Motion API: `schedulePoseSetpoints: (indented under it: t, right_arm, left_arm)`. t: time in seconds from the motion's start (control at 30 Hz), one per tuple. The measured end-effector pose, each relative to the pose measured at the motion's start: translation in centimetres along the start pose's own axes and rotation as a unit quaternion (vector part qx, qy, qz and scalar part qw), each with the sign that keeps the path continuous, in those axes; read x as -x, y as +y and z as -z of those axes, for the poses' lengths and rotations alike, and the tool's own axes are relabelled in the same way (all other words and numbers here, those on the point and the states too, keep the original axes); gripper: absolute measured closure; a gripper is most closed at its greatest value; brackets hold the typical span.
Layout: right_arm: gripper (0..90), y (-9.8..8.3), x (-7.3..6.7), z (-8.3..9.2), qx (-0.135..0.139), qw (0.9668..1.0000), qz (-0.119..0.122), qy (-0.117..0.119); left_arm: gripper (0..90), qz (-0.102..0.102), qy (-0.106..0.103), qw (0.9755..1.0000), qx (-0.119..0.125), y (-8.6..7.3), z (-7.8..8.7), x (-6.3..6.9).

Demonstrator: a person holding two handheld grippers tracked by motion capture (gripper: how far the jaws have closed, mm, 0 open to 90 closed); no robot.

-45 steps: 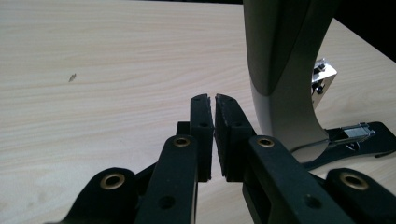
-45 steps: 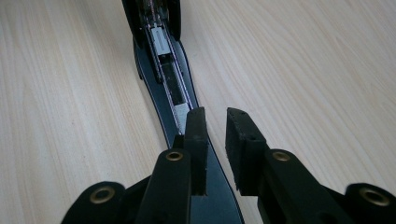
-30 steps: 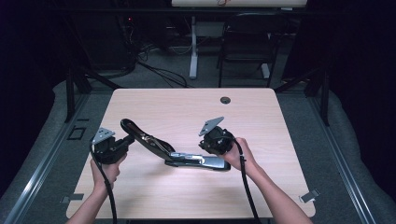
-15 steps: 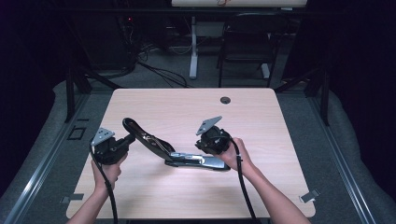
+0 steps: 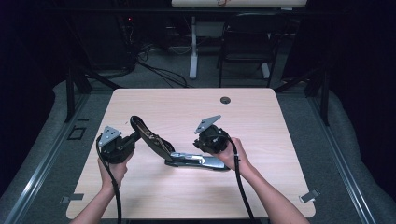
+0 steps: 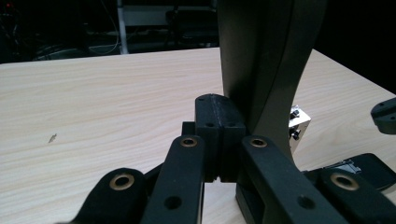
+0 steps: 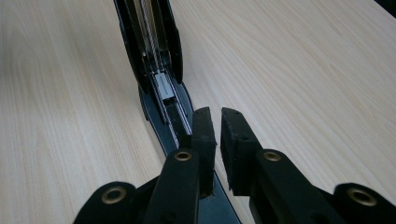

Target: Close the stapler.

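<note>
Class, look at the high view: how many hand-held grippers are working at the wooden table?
2. The left gripper is beside the raised top arm of the opened black stapler; the right gripper is over its base.

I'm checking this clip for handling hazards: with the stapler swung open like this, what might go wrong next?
1. The stapler's raised top arm leans against the shut left hand-held gripper rather than sitting between its pads; it may slide off and snap down.
2. The right hand-held gripper presses on the stapler base with jaws nearly shut, not clamped round it, so the base might skid on the table.
3. The open staple channel is exposed; staples may spill.
</note>
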State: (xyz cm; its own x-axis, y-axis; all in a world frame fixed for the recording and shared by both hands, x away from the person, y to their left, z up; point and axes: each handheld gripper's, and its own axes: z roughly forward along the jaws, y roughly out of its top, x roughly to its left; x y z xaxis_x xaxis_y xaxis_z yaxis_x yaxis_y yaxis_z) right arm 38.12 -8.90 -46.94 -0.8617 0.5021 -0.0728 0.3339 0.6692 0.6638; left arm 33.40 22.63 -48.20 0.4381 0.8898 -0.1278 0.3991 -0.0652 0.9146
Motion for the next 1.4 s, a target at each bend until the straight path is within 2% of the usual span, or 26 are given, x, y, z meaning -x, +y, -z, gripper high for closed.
schedulePoseSetpoints:
  t: [0.2, 0.43, 0.63, 0.9, 0.97, 1.07, 1.13, 1.17, 1.2, 1.23, 1.3, 1.4]
  right_arm:
    - [84.2, 0.2, -0.1, 0.1, 0.009, 1.0, -0.004, -0.002]
    - [84.1, 0.3, 0.0, 0.5, 0.013, 0.9999, -0.004, -0.004]
    - [83.9, 0.4, 0.2, 1.0, 0.022, 0.9997, -0.005, -0.007]
    - [83.7, 0.9, -0.1, 1.8, 0.041, 0.9992, -0.006, -0.003]
    - [83.7, 0.9, -0.1, 1.9, 0.044, 0.999, -0.007, -0.003]
    - [84.3, 1.1, -0.2, 2.4, 0.066, 0.9978, -0.008, -0.008]
    - [84.3, 1.1, -0.2, 2.9, 0.076, 0.997, -0.007, -0.015]
    - [86.5, 1.1, -0.1, 2.9, 0.074, 0.9967, -0.009, -0.032]
    - [86.6, 0.9, 0.1, 2.9, 0.065, 0.9974, -0.006, -0.029]
    - [87.2, 0.5, 0.5, 2.9, 0.075, 0.9967, -0.021, -0.022]
    - [87.6, -0.1, 1.1, 3.0, 0.069, 0.9968, -0.034, -0.022]
    - [87.2, -0.7, 1.7, 3.1, 0.064, 0.9968, -0.041, -0.024]
  left_arm:
    - [89.8, -0.006, -0.012, 0.9999, 0.006, 0.2, -0.3, 0.8]
    - [89.8, -0.025, -0.034, 0.9991, -0.004, 0.2, -1.1, 2.1]
    - [89.7, -0.037, -0.041, 0.9984, -0.009, 0.1, -1.9, 2.8]
    - [89.7, -0.056, -0.062, 0.996, -0.032, -0.2, -2.9, 3.8]
    - [89.7, -0.057, -0.063, 0.9959, -0.03, -0.3, -3.1, 3.9]
    - [89.3, -0.075, -0.078, 0.9928, -0.052, -0.7, -3.9, 4.7]
    - [89.0, -0.078, -0.083, 0.9916, -0.061, -0.9, -4.4, 5.0]
    - [89.0, -0.083, -0.088, 0.9902, -0.07, -1.0, -4.6, 5.1]
    - [89.1, -0.084, -0.091, 0.9893, -0.076, -1.2, -4.9, 5.2]
    - [89.0, -0.087, -0.096, 0.9881, -0.083, -1.3, -5.3, 5.5]
    - [89.0, -0.096, -0.1, 0.9856, -0.096, -1.6, -5.7, 5.8]
    - [89.3, -0.102, -0.1, 0.9844, -0.102, -1.7, -5.9, 5.9]
